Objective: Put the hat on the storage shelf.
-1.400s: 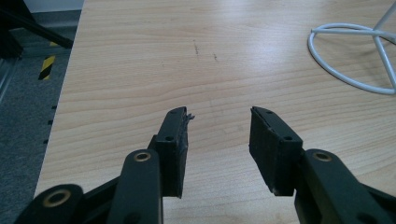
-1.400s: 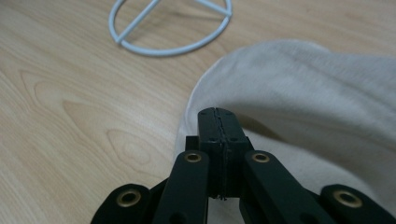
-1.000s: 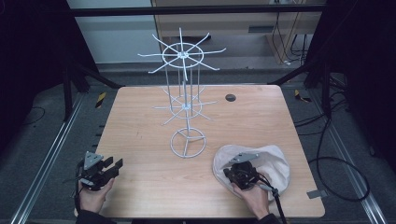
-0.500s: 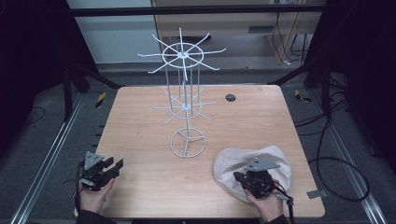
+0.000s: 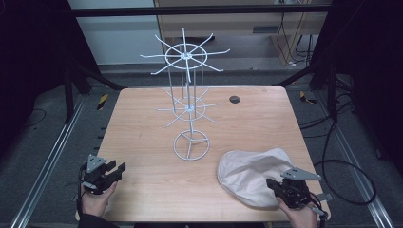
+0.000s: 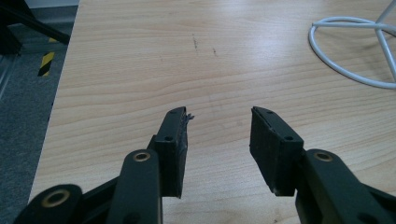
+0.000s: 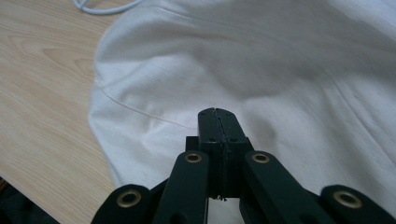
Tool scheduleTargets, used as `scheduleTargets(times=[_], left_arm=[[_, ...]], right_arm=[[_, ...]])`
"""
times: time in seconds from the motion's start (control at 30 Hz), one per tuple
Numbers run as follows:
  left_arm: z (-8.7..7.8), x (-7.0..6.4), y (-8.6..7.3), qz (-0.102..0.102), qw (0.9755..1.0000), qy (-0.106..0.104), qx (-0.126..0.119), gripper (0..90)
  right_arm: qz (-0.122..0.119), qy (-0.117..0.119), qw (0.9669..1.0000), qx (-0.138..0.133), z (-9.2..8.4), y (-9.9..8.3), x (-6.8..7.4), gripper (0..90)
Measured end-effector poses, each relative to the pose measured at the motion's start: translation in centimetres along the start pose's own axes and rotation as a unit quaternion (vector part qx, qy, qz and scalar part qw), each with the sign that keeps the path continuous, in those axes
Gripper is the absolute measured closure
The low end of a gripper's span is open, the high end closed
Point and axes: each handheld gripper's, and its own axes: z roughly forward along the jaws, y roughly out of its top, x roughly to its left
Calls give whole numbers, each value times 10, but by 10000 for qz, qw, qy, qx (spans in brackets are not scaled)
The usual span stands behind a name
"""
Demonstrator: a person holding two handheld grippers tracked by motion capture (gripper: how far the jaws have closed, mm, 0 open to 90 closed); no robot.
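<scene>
— Fingers first: how do we read the two pairs?

— On the left gripper (image 6: 218, 140) the pads stand released, wood showing between them and nothing held. On the right gripper (image 7: 218, 122) they are clenched flat together above the white cloth cap (image 7: 261, 70); from the high view it may be that they rest on its near edge, though we cannot tell whether any fabric is pinched.

— And our count?

— Two grippers, one cap, one white wire rack (image 5: 189, 97) with two tiers of spokes on a single ring base, and one small dark disc (image 5: 234, 99) near the table's (image 5: 142, 133) far edge.

— Where does the cap lie?

— At the table's near right corner, just beside the rack's base ring.

— Any writing?

— We read none on the cap or rack.
</scene>
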Motion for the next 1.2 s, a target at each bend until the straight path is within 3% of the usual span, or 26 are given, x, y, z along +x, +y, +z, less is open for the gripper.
scheduleTargets(times=[0.3, 0.4, 0.63, 1.2], left_arm=[[2, 0, 0, 12, 10000, -2, 34, 564], [2, 0, -1, 17, 10000, 5, 44, 564], [3, -1, -1, 4, 10000, 9, 41, 564], [5, -1, -1, 30, 10000, 21, 55, 564]], right_arm=[[343, -309, 9986, 252, 2, -7, -20, 900], [350, -375, 9982, 307, 7, -6, -26, 900], [385, -546, 9974, 268, 19, 0, -43, 900], [473, -613, 9970, 56, 53, 33, -80, 900]])
